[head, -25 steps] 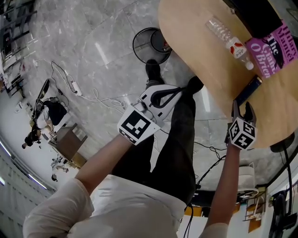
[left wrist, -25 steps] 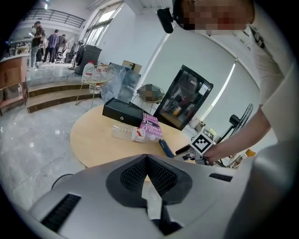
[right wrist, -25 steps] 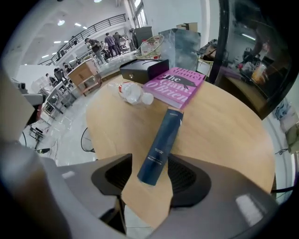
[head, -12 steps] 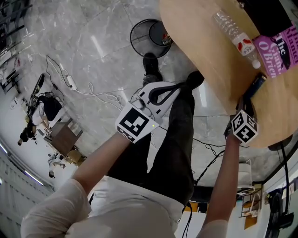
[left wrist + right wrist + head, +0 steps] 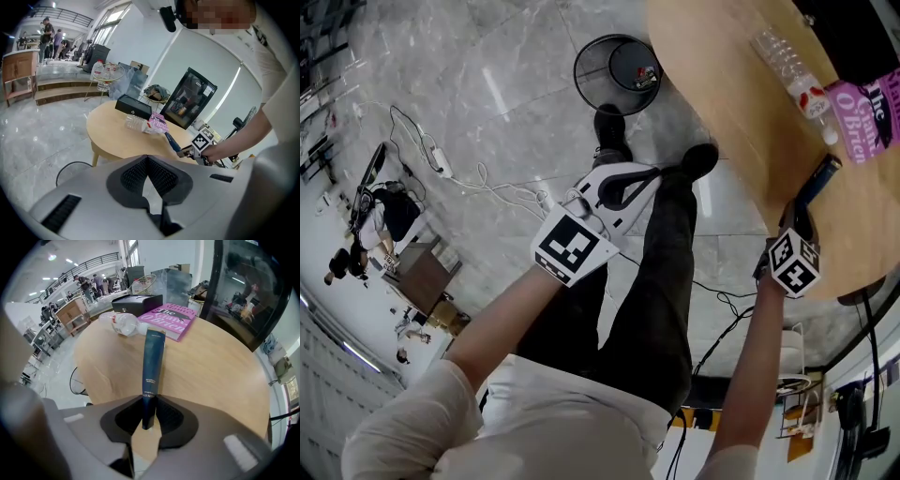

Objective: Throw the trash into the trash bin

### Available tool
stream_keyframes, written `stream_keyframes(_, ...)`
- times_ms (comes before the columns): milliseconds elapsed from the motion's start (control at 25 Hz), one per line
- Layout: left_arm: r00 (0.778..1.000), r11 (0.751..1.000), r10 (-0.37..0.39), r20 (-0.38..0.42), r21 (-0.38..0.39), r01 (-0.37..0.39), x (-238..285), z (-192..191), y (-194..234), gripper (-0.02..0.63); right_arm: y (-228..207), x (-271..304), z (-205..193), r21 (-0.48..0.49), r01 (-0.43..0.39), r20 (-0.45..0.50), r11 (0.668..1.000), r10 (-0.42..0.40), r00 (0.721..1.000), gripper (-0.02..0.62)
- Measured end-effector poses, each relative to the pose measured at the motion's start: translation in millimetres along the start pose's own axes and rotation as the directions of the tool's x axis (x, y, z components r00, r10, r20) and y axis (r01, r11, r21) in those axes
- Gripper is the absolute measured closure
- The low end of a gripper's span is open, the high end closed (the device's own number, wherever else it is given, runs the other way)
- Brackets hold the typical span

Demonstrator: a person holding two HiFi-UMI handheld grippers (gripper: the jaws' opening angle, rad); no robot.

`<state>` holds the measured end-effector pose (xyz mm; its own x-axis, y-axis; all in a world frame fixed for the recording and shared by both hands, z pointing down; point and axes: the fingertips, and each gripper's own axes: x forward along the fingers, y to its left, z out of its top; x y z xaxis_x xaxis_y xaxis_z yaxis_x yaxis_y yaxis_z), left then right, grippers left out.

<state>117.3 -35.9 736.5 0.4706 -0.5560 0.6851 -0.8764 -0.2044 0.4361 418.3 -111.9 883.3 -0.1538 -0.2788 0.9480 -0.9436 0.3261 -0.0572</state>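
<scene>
Right gripper (image 5: 150, 405) jaws just closing, now clamped on blue tube (image 5: 153, 357) lying on bench (image 5: 215, 366). Left gripper (image 5: 148, 159) pinched together, empty. Trash bin (image 5: 577, 75) on floor beside bench, possibly already holding something. Lift, carry and drop still to do.

Right gripper (image 5: 149, 416): jaws have just been closing and are pinching the near end of the blue tube (image 5: 153, 366).
Blue tube: stretching over the surface (image 5: 211, 366) toward the pink book (image 5: 168, 319).
Clear bottle (image 5: 123, 323): lying left of the book.

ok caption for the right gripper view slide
Right gripper just closed on the end of a dark blue tube lying on the round wooden table
</scene>
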Motion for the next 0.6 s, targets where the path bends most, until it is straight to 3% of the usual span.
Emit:
stream_keyframes(320, 1.0, 0.999, 0.018, 0.016, -0.034, -0.018, -23.9, -16.4, 19.2, 0.6, 59.3, -6.5, 3.8, -0.107, -0.044, 0.02, 0.993, 0.046, 0.999, 0.506)
stream_keyframes(600, 0.998, 0.996, 0.05, 0.027, -0.075, -0.048, -53.1, -28.2, 48.9, 0.6, 136.8, -10.8, 17.9, -0.262, -0.109, 0.025, 0.959, 0.12, 0.992, 0.506)
